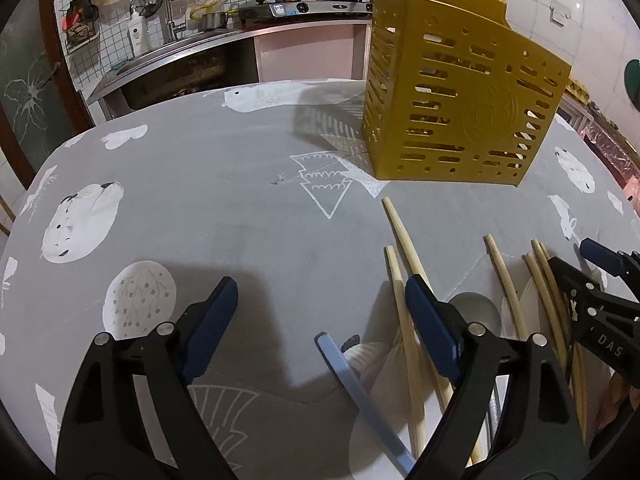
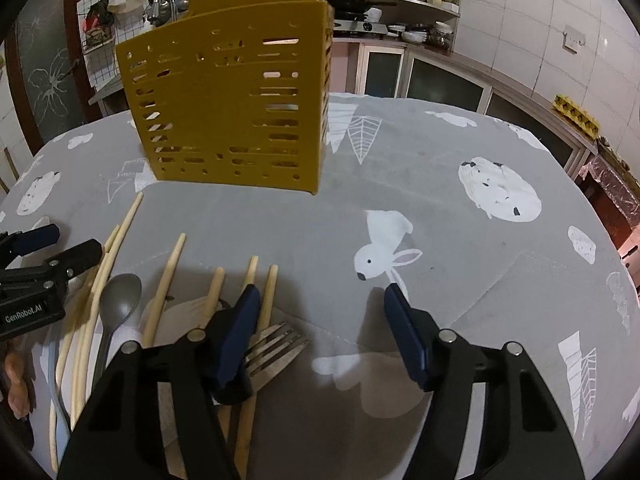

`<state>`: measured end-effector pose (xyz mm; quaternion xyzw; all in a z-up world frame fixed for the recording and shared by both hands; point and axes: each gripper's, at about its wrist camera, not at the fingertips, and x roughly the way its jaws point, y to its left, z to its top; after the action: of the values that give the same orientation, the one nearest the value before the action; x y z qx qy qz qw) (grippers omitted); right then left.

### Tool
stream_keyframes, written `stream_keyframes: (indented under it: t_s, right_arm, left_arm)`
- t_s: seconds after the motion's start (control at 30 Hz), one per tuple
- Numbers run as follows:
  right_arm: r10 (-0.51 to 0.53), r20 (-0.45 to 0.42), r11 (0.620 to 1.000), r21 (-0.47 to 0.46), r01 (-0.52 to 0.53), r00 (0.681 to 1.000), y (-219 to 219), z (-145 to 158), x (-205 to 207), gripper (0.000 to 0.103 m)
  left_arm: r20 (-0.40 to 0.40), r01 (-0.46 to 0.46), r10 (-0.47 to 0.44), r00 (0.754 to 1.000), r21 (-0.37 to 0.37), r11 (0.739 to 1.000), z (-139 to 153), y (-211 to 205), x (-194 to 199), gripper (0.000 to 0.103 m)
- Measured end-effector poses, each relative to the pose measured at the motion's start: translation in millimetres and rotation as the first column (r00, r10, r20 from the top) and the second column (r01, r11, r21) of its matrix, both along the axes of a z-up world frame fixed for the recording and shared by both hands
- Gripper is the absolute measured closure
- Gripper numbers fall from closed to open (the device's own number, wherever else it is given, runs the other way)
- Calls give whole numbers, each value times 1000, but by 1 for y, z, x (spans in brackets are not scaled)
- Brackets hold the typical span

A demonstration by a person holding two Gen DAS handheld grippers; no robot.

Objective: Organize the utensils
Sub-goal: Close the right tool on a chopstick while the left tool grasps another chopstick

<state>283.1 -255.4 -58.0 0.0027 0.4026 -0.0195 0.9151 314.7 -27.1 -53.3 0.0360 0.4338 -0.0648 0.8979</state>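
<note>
On a table (image 2: 460, 208) draped in a grey animal-print cloth, the left gripper (image 1: 320, 300) hangs low with its jaws spread wide and holding nothing, its blue-padded fingers (image 1: 212, 320) straddling bare cloth and the end of a pale blue handle (image 1: 360, 396). Just to the right, wooden chopsticks (image 1: 404, 240) lie loose and roughly parallel, tips toward a yellow perforated utensil holder (image 1: 452, 100) standing upright farther back on the table. Among the chopsticks rests a grey spoon (image 2: 120, 300), bowl pointing away, with a metal fork (image 2: 276, 348) beside it, partly hidden under the right gripper's left finger. The right gripper (image 2: 320, 312) hovers over the right end of this spread, jaws likewise wide apart and empty, one finger above the fork and chopsticks, the other over a white rabbit print. The two grippers sit near each other, the utensils between and beneath them, the holder well apart.
</note>
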Motion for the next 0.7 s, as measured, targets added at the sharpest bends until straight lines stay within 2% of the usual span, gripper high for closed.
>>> stream_keyframes:
  t_s: [0.17,0.27,0.5,0.7]
  right_arm:
    - [0,-1,1000,-2,0,1000,0,0,0,39]
    - [2,-6,1000,-7,-2,1000,1,0,2,41]
    - [20,-31,1000,-8,-20,999,11,2,13,68]
    - [11,-62,1000,-4,-12,998,20,4,23,86]
  left_arm:
    - [-15,15,-16,1000,-4,1000,-1,-4,-1,26]
    - [-33,24,-25,999,-8,1000,-2,-7,2,34]
    - [-80,41,-41,996,4,999,0,-17,14,49]
    - [-145,20,-23,989,-27,999,5,-19,25,65]
